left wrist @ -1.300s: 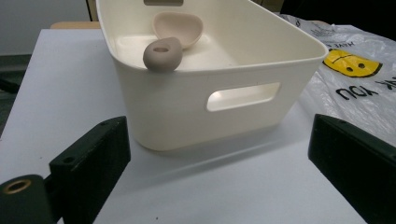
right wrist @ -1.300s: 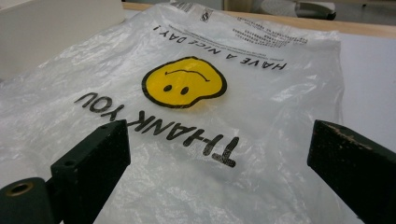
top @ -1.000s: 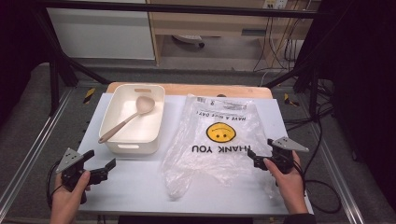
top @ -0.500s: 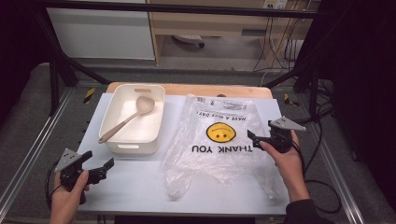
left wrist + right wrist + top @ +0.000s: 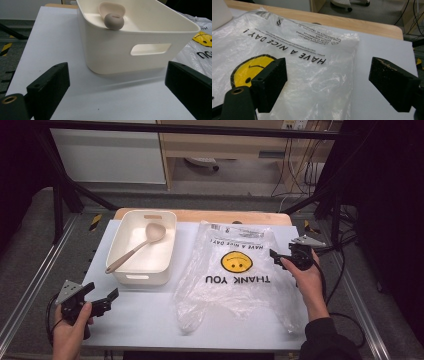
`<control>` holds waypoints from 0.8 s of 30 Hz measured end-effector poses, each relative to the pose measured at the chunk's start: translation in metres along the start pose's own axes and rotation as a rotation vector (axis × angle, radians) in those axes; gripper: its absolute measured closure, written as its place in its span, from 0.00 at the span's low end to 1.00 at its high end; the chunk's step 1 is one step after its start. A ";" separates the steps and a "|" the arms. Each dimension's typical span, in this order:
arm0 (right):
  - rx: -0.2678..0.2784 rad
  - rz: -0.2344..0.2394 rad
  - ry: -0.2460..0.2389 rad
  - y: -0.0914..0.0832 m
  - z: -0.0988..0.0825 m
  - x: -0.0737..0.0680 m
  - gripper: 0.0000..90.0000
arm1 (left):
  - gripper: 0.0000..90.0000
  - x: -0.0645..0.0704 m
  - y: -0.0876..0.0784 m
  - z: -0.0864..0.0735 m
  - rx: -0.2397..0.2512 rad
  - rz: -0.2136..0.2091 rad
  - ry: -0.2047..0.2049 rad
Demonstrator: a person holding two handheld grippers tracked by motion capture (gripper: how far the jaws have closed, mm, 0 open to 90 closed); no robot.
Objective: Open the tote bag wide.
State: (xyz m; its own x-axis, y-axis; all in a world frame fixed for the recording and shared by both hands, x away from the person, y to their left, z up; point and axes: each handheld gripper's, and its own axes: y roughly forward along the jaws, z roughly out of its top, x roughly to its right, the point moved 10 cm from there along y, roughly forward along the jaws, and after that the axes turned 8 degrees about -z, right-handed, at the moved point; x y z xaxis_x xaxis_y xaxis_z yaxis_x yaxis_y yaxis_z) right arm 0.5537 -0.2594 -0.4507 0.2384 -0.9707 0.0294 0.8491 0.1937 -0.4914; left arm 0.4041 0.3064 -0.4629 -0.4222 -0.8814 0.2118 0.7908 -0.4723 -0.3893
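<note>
While the right gripper [image 5: 281, 258] hangs over the right edge of the clear, crinkled plastic carrier bag [image 5: 235, 270] printed with a yellow smiley face and black "THANK YOU" lettering, its jaws stand wide apart with nothing clamped; they have just been closing slightly, and the right gripper view shows the bag's right margin lying between and below them, untouched by the pads. That bag lies flat on the white table top [image 5: 145, 320], right of centre, its printed top edge towards the far wooden board [image 5: 200, 215] and its handles towards the person. Just beside the bag's left edge stands a white rectangular plastic tub [image 5: 142, 247] with cut-out handles. Inside it rests a beige long-handled ladle [image 5: 137, 247], bowl at the far end, handle propped on the near left rim. At the near left corner of the table the left gripper [image 5: 102, 300] is held low, jaws wide and holding nothing, pointed at the tub's near wall and well apart from it.
</note>
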 end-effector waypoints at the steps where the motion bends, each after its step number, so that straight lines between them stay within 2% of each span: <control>1: -0.011 -0.001 0.000 0.003 -0.003 0.001 0.18 | 0.06 -0.001 0.000 0.000 -0.001 0.002 0.001; 4: -0.039 -0.010 0.003 0.014 -0.009 0.005 0.21 | 0.06 -0.003 0.001 -0.001 -0.007 0.011 -0.005; 9: -0.080 -0.037 0.027 0.036 -0.019 0.017 0.28 | 0.06 -0.003 0.004 -0.006 -0.027 0.002 -0.001; 11: -0.095 -0.054 0.036 0.042 -0.023 0.022 0.32 | 0.06 -0.003 0.006 -0.005 -0.025 0.006 -0.012; 14: -0.128 -0.068 0.026 0.050 -0.033 0.028 0.36 | 0.06 -0.003 0.007 -0.006 -0.033 0.010 -0.006; 20: -0.181 -0.038 0.011 0.057 -0.048 0.024 0.45 | 0.06 -0.004 0.007 -0.007 -0.037 0.018 -0.006; 24: -0.188 -0.032 -0.005 0.059 -0.051 0.022 0.50 | 0.06 -0.005 0.007 -0.008 -0.038 0.022 -0.008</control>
State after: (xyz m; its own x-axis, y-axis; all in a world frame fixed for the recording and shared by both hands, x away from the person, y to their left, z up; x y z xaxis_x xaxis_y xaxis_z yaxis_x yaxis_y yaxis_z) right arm 0.5845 -0.2769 -0.5234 0.2152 -0.9752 0.0516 0.7537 0.1323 -0.6438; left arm 0.4080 0.3076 -0.4733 -0.4014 -0.8915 0.2100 0.7823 -0.4529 -0.4276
